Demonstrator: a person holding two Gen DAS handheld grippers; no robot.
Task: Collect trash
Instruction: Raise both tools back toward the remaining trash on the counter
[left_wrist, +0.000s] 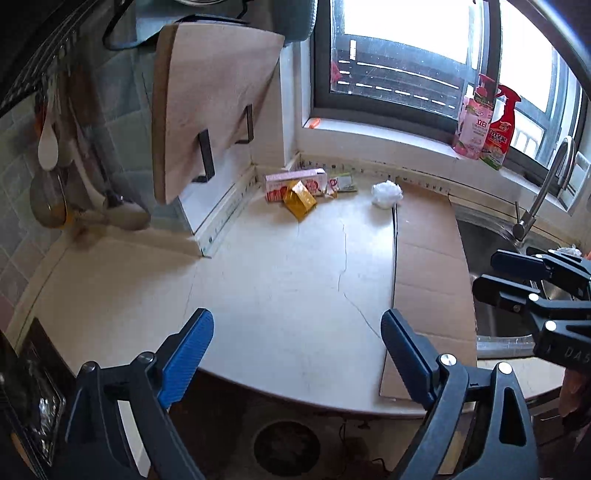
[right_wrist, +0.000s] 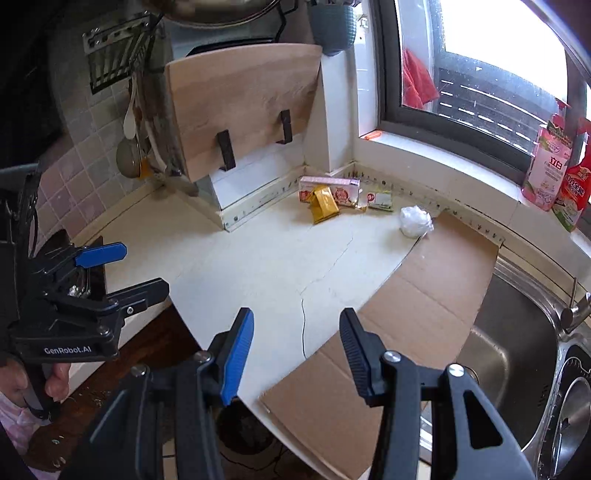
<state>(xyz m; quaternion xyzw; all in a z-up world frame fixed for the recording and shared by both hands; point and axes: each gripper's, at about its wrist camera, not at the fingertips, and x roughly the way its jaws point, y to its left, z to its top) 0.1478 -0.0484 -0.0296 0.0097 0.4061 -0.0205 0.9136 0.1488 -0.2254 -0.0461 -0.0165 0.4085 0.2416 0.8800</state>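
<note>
Both tools, left tool (left_wrist: 297, 360) and right tool (right_wrist: 297, 356), hang released and empty over the desk (left_wrist: 280, 280) near edge. Trash lies far at 12 o'clock: yellow packet (right_wrist: 324, 209), pink carton (right_wrist: 334, 188), white crumpled bag (right_wrist: 415, 220); neither tool is clearly nearer.

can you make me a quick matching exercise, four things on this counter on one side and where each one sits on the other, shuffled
Things:
1. yellow packet
2. white plastic ball
3. cardboard sheet
4. pink bottle

Places:
A. on the window ledge
B. flat beside the sink
C. leaning on the pink box in the corner
D. at the far edge of the cardboard

Pairs: 1-C, 2-D, 3-B, 4-A
</note>
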